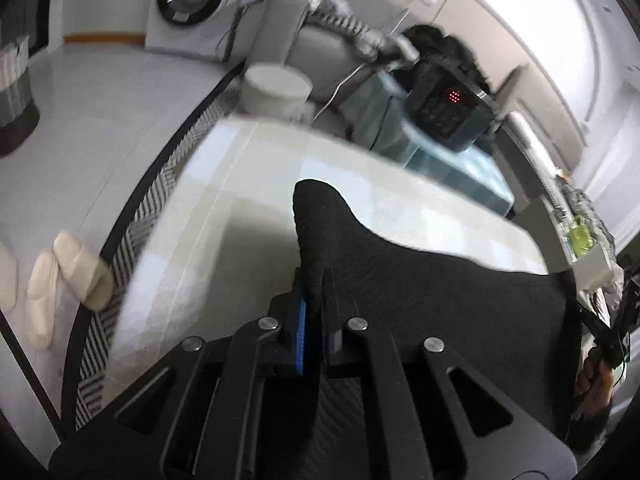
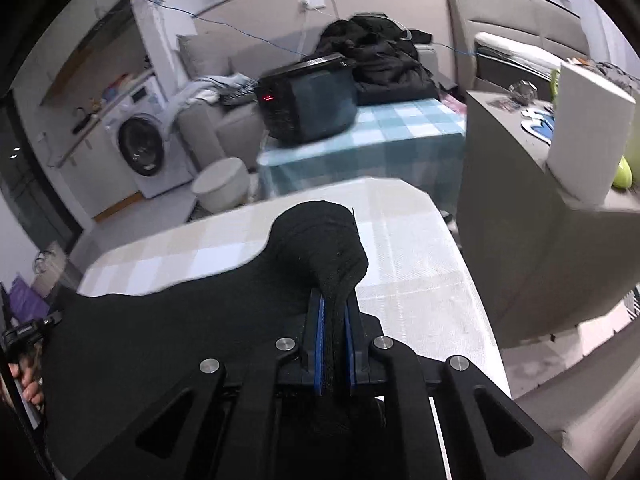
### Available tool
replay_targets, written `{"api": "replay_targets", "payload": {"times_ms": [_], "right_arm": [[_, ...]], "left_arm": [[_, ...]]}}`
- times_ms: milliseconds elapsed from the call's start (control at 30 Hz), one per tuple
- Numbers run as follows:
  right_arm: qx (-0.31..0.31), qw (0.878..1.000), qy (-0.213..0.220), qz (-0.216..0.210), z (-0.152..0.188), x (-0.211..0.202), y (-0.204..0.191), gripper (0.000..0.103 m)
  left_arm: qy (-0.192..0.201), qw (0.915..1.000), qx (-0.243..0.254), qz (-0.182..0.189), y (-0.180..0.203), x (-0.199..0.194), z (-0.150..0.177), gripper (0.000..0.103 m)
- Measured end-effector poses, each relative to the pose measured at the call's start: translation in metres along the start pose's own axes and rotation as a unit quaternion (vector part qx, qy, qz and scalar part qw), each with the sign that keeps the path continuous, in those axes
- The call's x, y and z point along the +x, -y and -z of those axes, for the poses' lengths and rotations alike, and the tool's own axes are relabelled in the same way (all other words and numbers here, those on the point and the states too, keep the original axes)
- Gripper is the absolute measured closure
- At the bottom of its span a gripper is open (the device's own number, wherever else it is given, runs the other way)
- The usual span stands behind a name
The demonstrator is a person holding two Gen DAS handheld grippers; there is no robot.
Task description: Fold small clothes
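A black knitted garment lies stretched over a pale checked tabletop. My left gripper is shut on one bunched end of it, the fabric squeezed between the blue pads. In the right wrist view the same black garment spreads to the left, and my right gripper is shut on its other bunched end, which bulges up ahead of the fingertips. The cloth hangs taut between the two grippers. A person's hand shows at the left edge of the right wrist view, holding the other gripper.
A table with a teal checked cloth carries a black box-shaped appliance and a heap of dark clothes. A white round bin, a washing machine, a grey cabinet at right and slippers on the floor surround the table.
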State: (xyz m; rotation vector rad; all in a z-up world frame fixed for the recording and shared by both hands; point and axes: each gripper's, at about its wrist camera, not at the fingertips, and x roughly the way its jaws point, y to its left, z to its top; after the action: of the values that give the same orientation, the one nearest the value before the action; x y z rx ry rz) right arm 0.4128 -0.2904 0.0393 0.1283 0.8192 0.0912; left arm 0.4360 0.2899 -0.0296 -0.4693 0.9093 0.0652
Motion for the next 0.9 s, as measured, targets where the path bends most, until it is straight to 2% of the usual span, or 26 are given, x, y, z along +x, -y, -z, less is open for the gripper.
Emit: {"api": "replay_targets", "payload": {"times_ms": [67,133,233,333,400,433,600,667,767,833,900], "right_arm": [[0.003,0.999,-0.035,0.023,0.004,0.015,0.002,0.086],[0.002,0.998,-0.057,0.041,0.011,0.017,0.003,0.069],[-0.013,0.997,-0.05,0.052,0.027,-0.008,0.001,0.066],[-0.03,0.998,-0.034,0.04,0.054,-0.046,-0.008,0.062],[-0.052,0.998,-0.03,0.014,0.077,-0.071,-0.022,0.06],[-0.068,0.997,-0.035,-0.001,0.089,-0.079,-0.033,0.059],[-0.15,0.985,-0.073,-0.054,0.15,-0.094,-0.088,0.057],[-0.172,0.98,-0.084,-0.06,0.169,-0.092,-0.102,0.057],[-0.205,0.973,-0.093,-0.051,0.191,-0.091,-0.12,0.057],[-0.217,0.972,-0.081,-0.047,0.2,-0.095,-0.121,0.046],[-0.222,0.972,-0.069,-0.025,0.205,-0.098,-0.113,0.034]], "left_arm": [[-0.022,0.9995,-0.002,-0.023,-0.003,0.007,0.004,0.095],[-0.021,0.9992,0.009,-0.032,-0.004,0.003,0.012,0.083],[0.006,0.9991,0.013,-0.04,-0.007,-0.026,0.03,0.069],[0.03,0.9986,0.012,-0.041,-0.008,-0.059,0.054,0.065],[0.047,0.9982,0.019,-0.033,-0.002,-0.085,0.08,0.063],[0.046,0.9981,0.028,-0.031,0.004,-0.091,0.092,0.059],[0.022,0.9952,0.095,-0.013,0.038,-0.113,0.167,0.057],[0.019,0.9949,0.099,-0.006,0.047,-0.117,0.185,0.053],[0.015,0.9905,0.136,0.017,0.061,-0.123,0.212,0.048],[0.006,0.9905,0.135,0.023,0.067,-0.122,0.227,0.036],[-0.01,0.9905,0.134,0.031,0.066,-0.117,0.235,0.036]]}}
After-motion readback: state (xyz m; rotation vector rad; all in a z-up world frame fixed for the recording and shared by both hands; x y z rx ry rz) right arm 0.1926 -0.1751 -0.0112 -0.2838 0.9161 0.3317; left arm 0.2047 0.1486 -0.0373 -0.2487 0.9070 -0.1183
